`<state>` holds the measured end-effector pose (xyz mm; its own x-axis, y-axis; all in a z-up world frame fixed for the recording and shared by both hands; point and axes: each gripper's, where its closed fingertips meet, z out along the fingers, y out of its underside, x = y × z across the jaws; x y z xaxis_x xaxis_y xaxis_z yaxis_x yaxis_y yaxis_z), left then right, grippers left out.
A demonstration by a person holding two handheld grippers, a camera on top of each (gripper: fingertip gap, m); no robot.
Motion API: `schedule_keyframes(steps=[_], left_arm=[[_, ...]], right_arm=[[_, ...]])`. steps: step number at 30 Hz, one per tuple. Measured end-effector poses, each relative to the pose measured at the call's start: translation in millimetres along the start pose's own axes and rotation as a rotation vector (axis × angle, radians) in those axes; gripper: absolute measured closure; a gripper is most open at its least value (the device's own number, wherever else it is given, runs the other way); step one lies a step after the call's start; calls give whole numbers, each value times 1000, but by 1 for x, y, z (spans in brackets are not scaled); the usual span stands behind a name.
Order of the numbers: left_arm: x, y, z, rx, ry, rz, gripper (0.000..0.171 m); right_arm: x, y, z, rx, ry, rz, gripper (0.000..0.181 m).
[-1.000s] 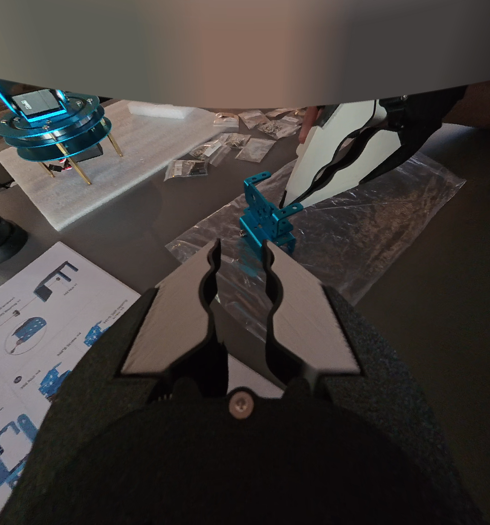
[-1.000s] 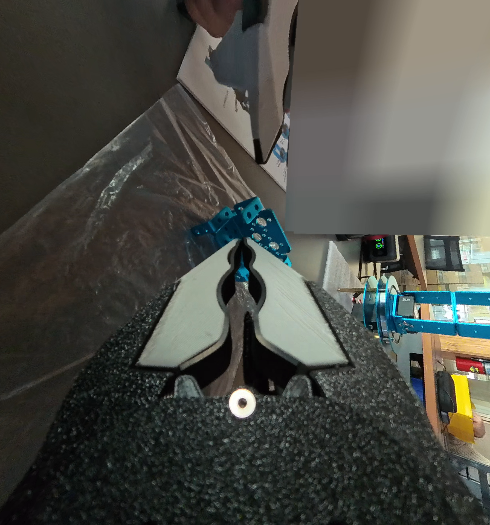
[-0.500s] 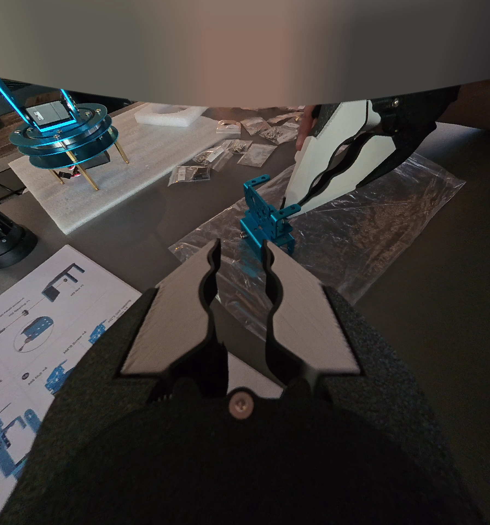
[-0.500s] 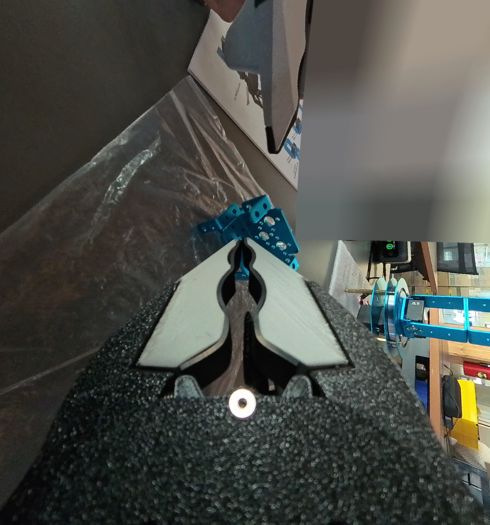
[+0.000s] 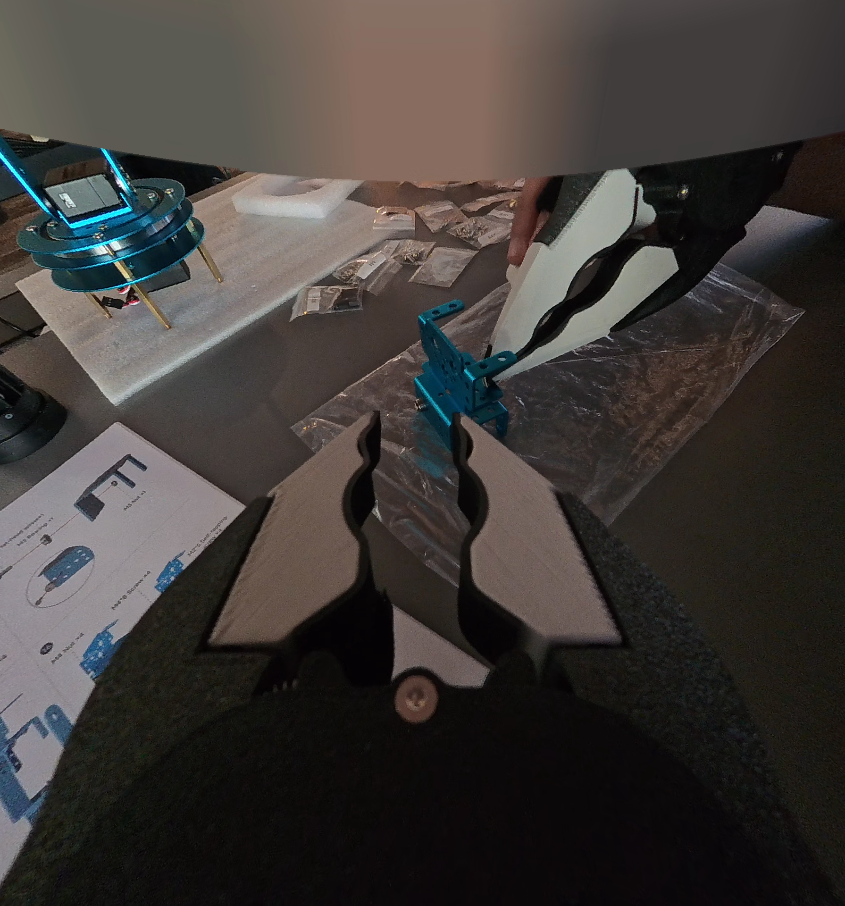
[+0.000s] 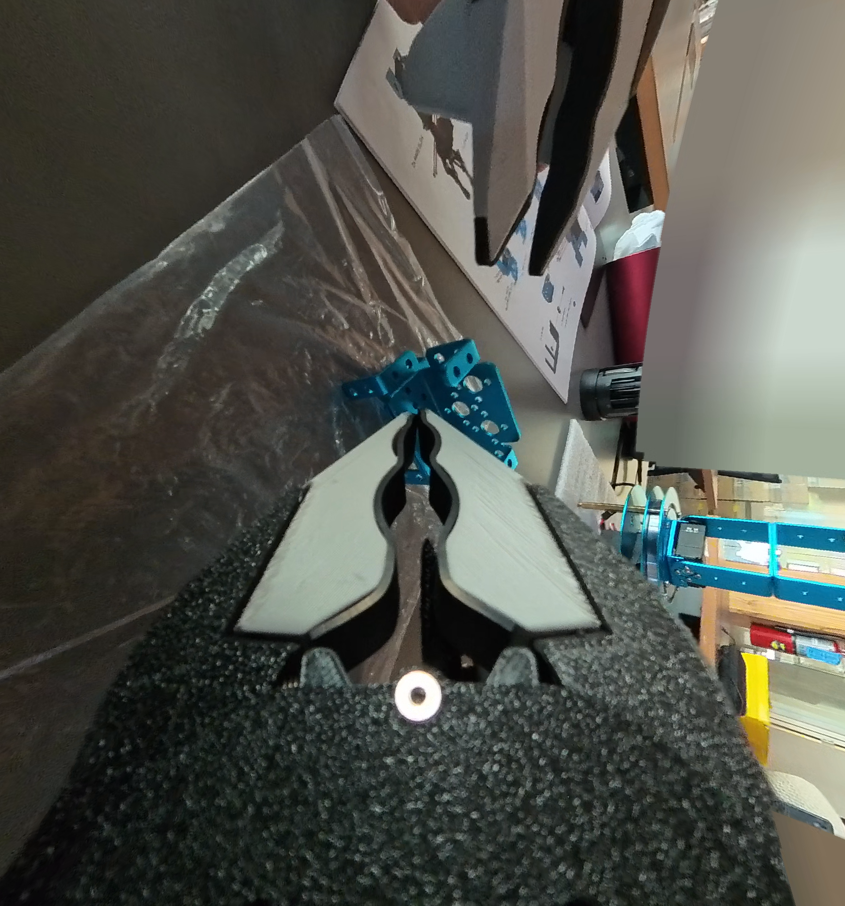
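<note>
The blue metal bracket assembly (image 5: 452, 387) is seen standing upright on a clear plastic bag (image 5: 606, 402) spread over the dark tabletop (image 5: 753, 539). It is judged to be light, stiff and hard-edged, with smooth anodised faces that may slip; its thin perforated flanges offer the surest hold. One such flange is pinched by the right tool (image 6: 418, 416), whose fingers are closed together on it. The left tool (image 5: 415, 426) is held just short of the bracket, fingers apart and empty. The crinkled bag beneath may slide under load. Left of the bracket an instruction sheet (image 5: 67, 539) lies flat; beyond the bracket small parts bags (image 5: 386, 264) are scattered, and farther left a blue round base (image 5: 106, 240) stands on white foam (image 5: 244, 274).
</note>
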<state>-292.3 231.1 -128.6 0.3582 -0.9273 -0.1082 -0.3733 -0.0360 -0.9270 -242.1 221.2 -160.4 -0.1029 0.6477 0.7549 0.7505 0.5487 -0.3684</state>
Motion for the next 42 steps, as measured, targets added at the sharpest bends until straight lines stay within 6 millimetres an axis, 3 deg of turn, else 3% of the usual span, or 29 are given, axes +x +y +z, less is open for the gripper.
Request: schedule_keyframes(steps=[13,23,34,42], left_arm=[[3,-2,2,0,10,4,143],[31,4,23,-97,110,95,142],[32,6,26,-103,114,63,141],[39,7,32,-123,135,81,142]], right_arm=[[-2,-2,0,12,-68,-55,181],[-4,-1,-3,15,-167,-29,181],[-12,-1,-8,82,-234,148,151],[-18,-3,-7,81,-239,116,151]])
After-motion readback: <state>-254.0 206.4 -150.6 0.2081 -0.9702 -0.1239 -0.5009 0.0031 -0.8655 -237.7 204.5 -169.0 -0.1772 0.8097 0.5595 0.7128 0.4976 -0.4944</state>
